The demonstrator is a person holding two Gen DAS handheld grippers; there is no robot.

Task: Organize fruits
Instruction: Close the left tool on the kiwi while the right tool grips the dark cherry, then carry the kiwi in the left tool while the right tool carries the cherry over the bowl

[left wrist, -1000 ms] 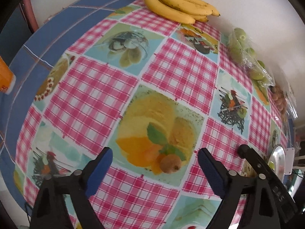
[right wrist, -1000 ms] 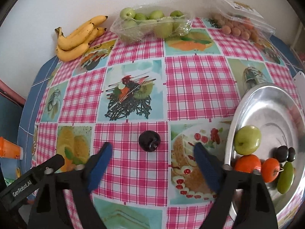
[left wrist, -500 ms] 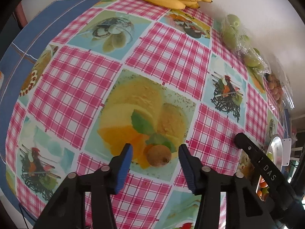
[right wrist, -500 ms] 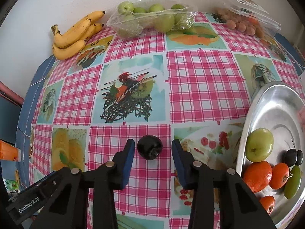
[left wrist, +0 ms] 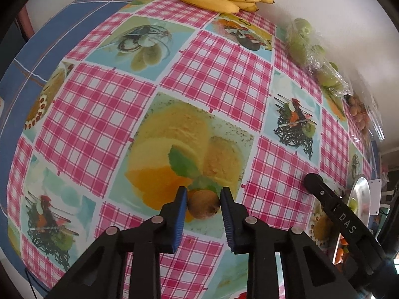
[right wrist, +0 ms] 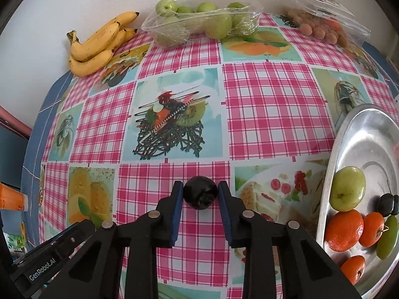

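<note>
A small brown kiwi (left wrist: 203, 203) lies on the printed tablecloth, and my left gripper (left wrist: 203, 195) is shut on it, both blue pads pressing its sides. In the right wrist view a dark plum (right wrist: 200, 195) rests on a pink checked square with my right gripper (right wrist: 200, 191) shut on it. To the right lies a silver tray (right wrist: 359, 134) holding a green apple (right wrist: 348, 188), several mandarins (right wrist: 344, 229), a dark plum (right wrist: 386, 203) and a green fruit (right wrist: 387, 234). The right gripper's black body (left wrist: 344, 226) shows at the right of the left wrist view.
Along the wall stand a bunch of bananas (right wrist: 99, 43), a clear pack of green apples (right wrist: 202, 26) and a clear box of small brown fruits (right wrist: 321, 28). An orange carton (right wrist: 11, 200) sits at the left edge. The table's blue border (left wrist: 57, 32) shows beyond the cloth.
Both grippers went from wide open to shut, the left on the kiwi and the right on the plum. Both cameras have come a little closer to the table.
</note>
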